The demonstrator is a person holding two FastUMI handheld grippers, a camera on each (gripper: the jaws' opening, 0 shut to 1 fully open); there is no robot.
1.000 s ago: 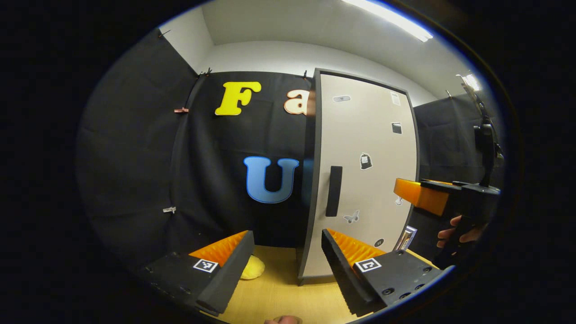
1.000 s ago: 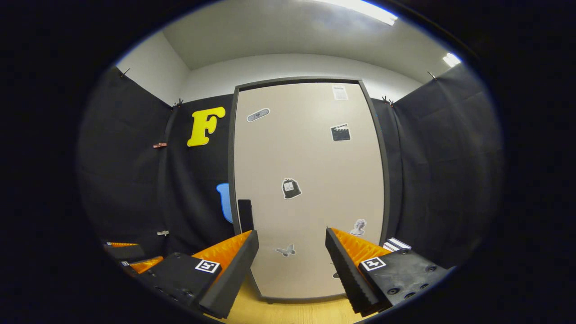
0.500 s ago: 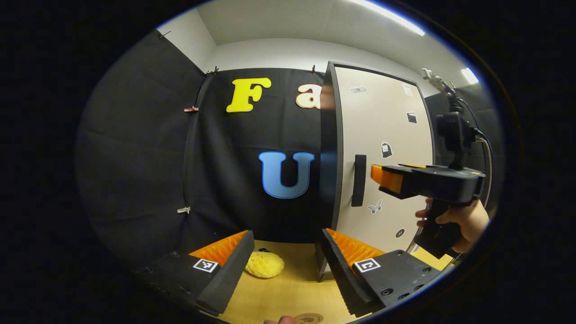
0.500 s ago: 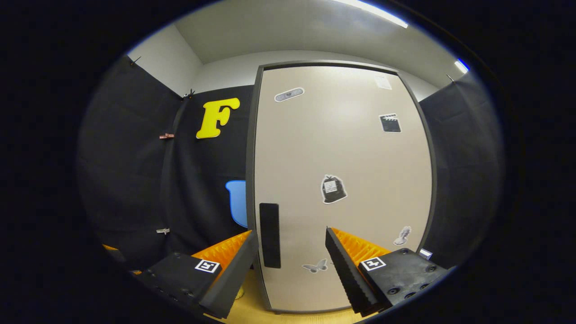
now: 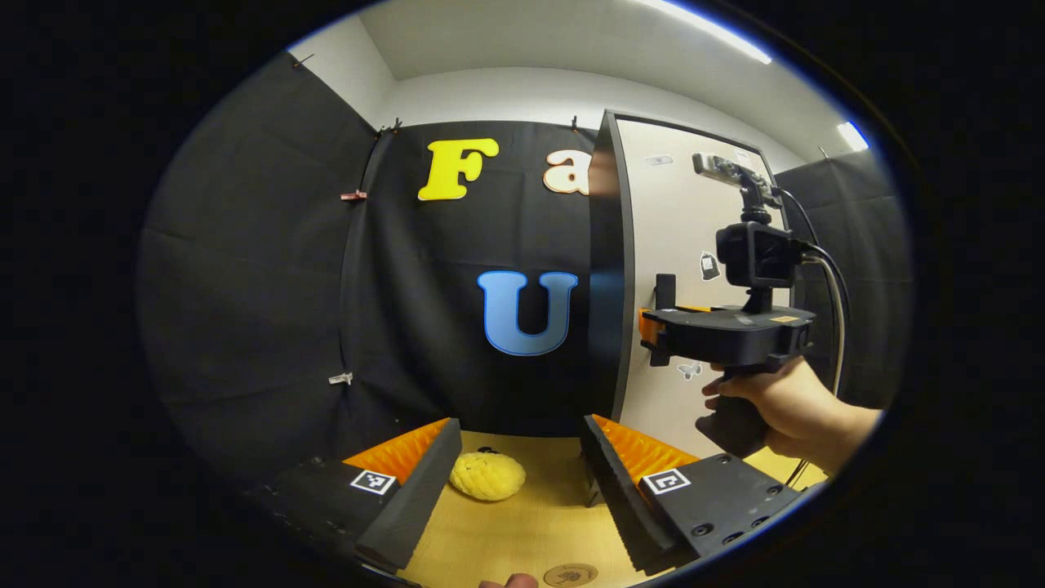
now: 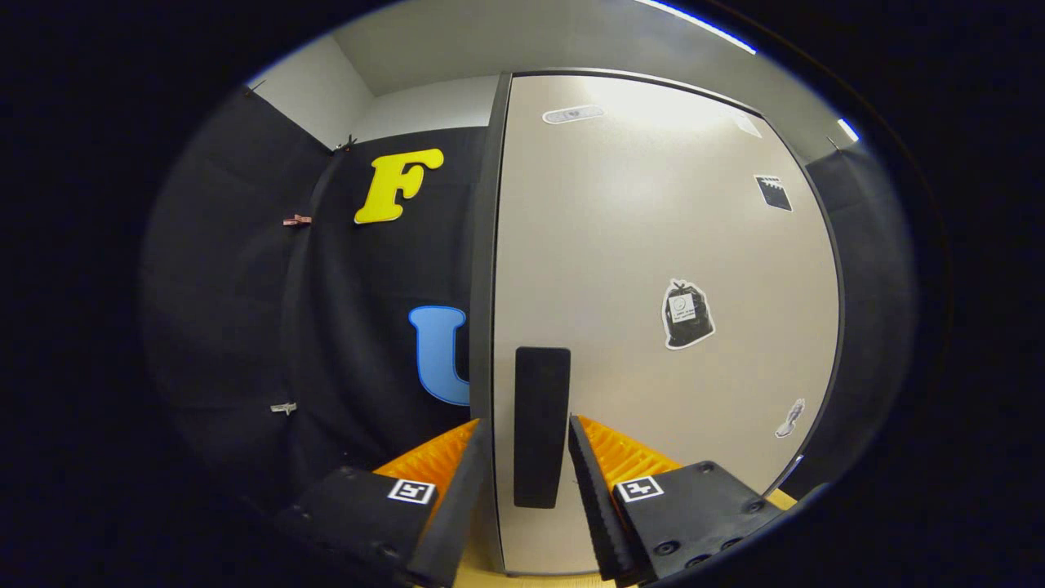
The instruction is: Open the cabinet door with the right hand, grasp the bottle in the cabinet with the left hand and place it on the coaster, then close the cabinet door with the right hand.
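A black cloth wall hangs at the far left of the booth, and in front of it a pale wooden tabletop carries a lumpy yellow sponge-like ball lying between the two fingers of the left gripper, which is spread wide with nothing between its fingers, low over the near part of the table. At the near edge of the tabletop, in the left gripper view, lies a small round brown coaster, just right of a fingertip that pokes in at the bottom. Right of the ball stands the tall cabinet with dark grey edges, its beige door dotted with small stickers and seen shut; the bottle named in the task is out of sight behind that door. In the same view the right gripper, carried by a person's bare hand at the right, reaches the door's upright black bar handle. In the right gripper view, the right gripper has its fingers narrowed around that black handle, one on either side and very near it; whether both press on it cannot be told.
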